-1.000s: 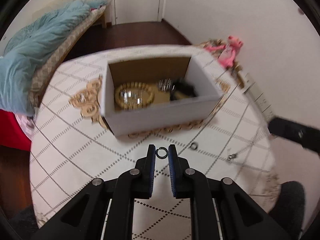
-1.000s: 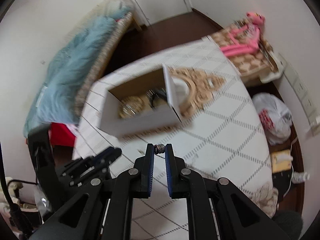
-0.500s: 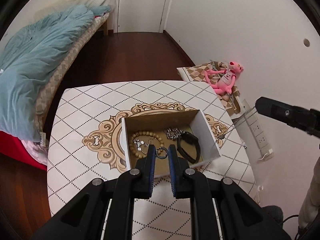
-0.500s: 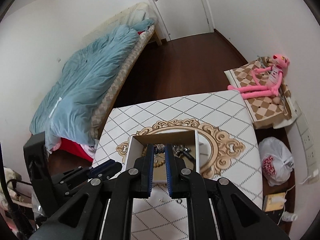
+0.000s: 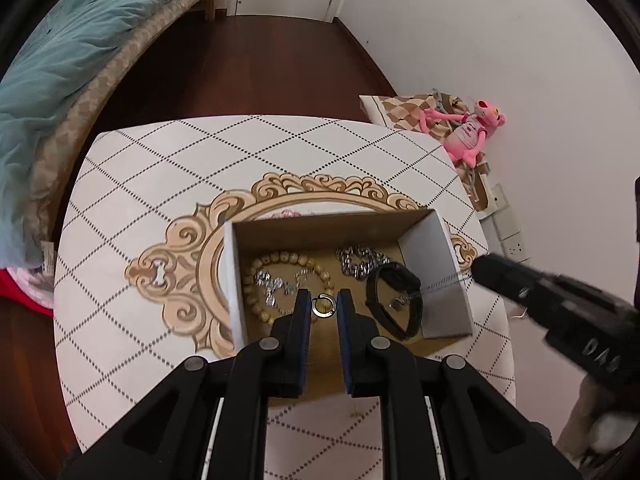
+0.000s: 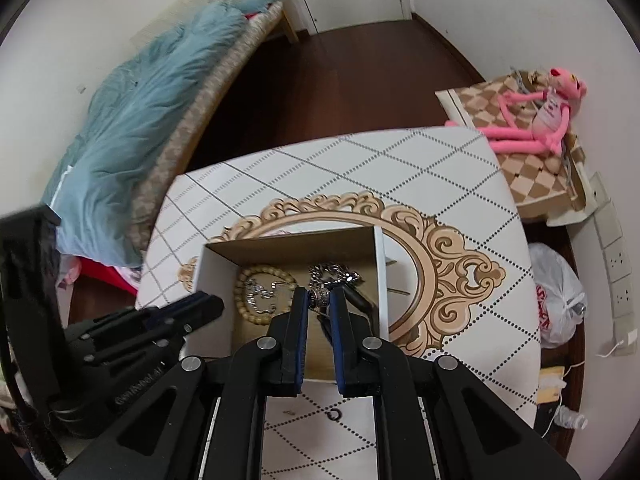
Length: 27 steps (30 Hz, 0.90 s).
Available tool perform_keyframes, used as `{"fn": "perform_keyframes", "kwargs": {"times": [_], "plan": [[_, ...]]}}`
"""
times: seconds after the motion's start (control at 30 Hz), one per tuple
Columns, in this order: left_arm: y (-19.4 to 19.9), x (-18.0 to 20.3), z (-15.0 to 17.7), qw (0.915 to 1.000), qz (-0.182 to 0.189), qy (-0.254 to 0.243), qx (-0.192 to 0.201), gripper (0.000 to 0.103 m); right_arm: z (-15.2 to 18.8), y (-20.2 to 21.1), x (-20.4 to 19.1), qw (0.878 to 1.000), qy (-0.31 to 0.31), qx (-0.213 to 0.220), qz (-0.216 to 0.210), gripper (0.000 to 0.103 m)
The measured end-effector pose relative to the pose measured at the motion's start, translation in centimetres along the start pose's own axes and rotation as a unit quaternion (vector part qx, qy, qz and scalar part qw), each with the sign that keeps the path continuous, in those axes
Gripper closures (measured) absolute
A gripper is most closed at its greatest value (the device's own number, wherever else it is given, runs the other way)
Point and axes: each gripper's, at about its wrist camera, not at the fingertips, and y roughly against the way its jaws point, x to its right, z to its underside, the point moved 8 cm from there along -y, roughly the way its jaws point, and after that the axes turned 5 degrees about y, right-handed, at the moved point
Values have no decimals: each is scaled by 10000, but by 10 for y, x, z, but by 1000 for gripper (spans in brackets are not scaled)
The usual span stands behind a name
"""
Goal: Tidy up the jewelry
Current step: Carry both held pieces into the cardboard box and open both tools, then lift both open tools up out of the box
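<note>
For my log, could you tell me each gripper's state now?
Left gripper: shut on small gold metal ring.
Right gripper: shut on silver patterned bead.

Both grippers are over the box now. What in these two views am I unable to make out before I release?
- Left wrist view: the box floor nearest the camera is hidden by the left gripper holding the ring.
- Left wrist view: the right gripper is blurred; its fingertips and chain are unclear.
- Right wrist view: the black bracelet is mostly hidden behind the right gripper.
- Right wrist view: the small ring on the table is too small to identify.
</note>
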Motion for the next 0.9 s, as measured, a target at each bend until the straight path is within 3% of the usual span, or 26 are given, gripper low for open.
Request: {"fn": "perform_keyframes", "kwargs": {"times": [0.2,0.27,0.3,0.37,0.4,0.5,0.53,0.57,0.63,0.73,0.8,0.9], "plan": [[-5,-2,-18,9997,-225,105,4,91,2,-26,6,9991,-99,-398,-45,90],[-2,-7,-23,9993,-326,136,71,87,3,-28,7,9990,-104,-436,-22,82],[1,-10,-25,9989,-426,170,117,77,3,-27,7,9991,-87,-422,17,77],[6,-16,-28,9982,-521,203,215,55,3,-24,8,9992,-56,-401,41,55],[9,-20,-28,9976,-592,241,274,42,3,-22,9,9992,-53,-387,70,54],[17,-30,-27,9955,-811,298,387,39,5,-16,9,9992,36,-354,204,53],[19,-33,-26,9942,-956,285,405,36,6,-14,10,9989,72,-366,275,45],[21,-36,-24,9928,-1084,263,443,33,8,-13,11,9986,107,-370,363,31],[25,-38,-19,9902,-1276,204,539,16,13,-10,13,9974,173,-372,585,16],[32,-40,-8,9857,-1545,116,668,2,22,-8,18,9940,307,-425,959,12],[34,-40,3,9831,-1696,66,691,2,29,-8,19,9925,332,-468,1079,4],[36,-42,18,9827,-1721,127,671,2,40,-7,22,9908,319,-521,1208,3]]}}
